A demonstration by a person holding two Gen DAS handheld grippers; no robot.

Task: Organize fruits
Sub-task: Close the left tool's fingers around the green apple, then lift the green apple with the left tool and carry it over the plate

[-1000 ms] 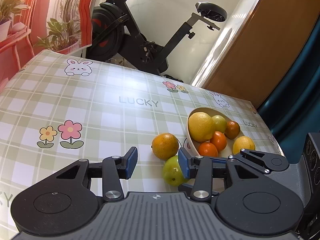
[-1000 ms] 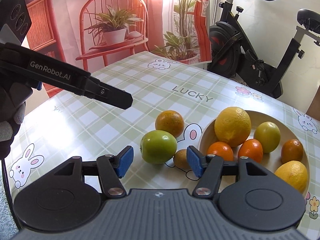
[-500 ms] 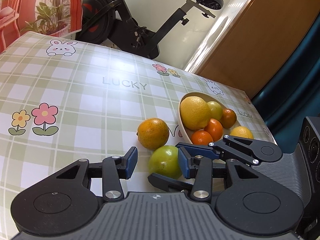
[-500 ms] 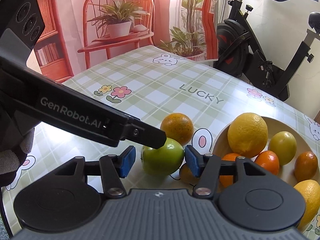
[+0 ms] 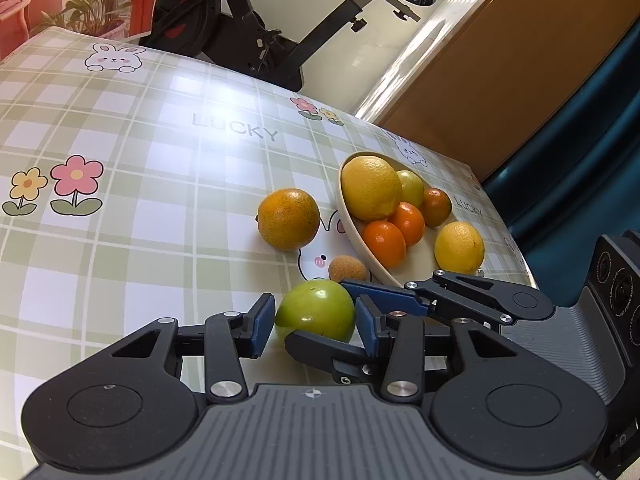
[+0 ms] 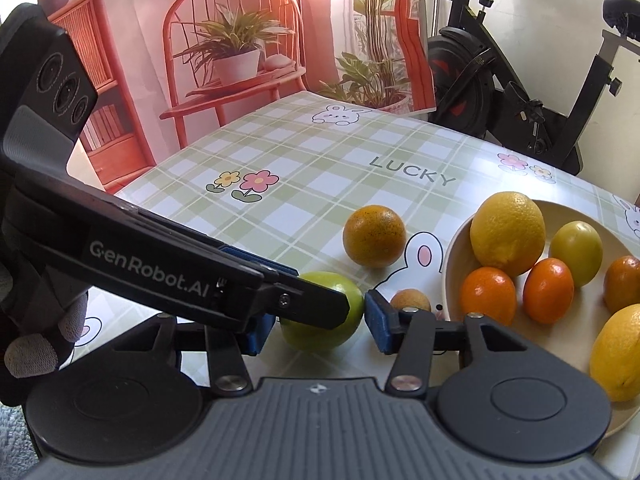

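Both grippers, left (image 5: 308, 322) and right (image 6: 316, 326), straddle one green apple (image 5: 316, 314) beside the bowl (image 6: 452, 268), fingers part-open, right's just closing, neither visibly pinching.

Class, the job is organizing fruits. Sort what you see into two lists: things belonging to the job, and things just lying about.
Job: green apple, loose orange, small brown fruit, bowl of citrus, right gripper, left gripper.
Lying about: exercise bike, plant backdrop.

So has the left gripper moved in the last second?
Yes: the left gripper came down and right across the tablecloth, and now reaches the green fruit.
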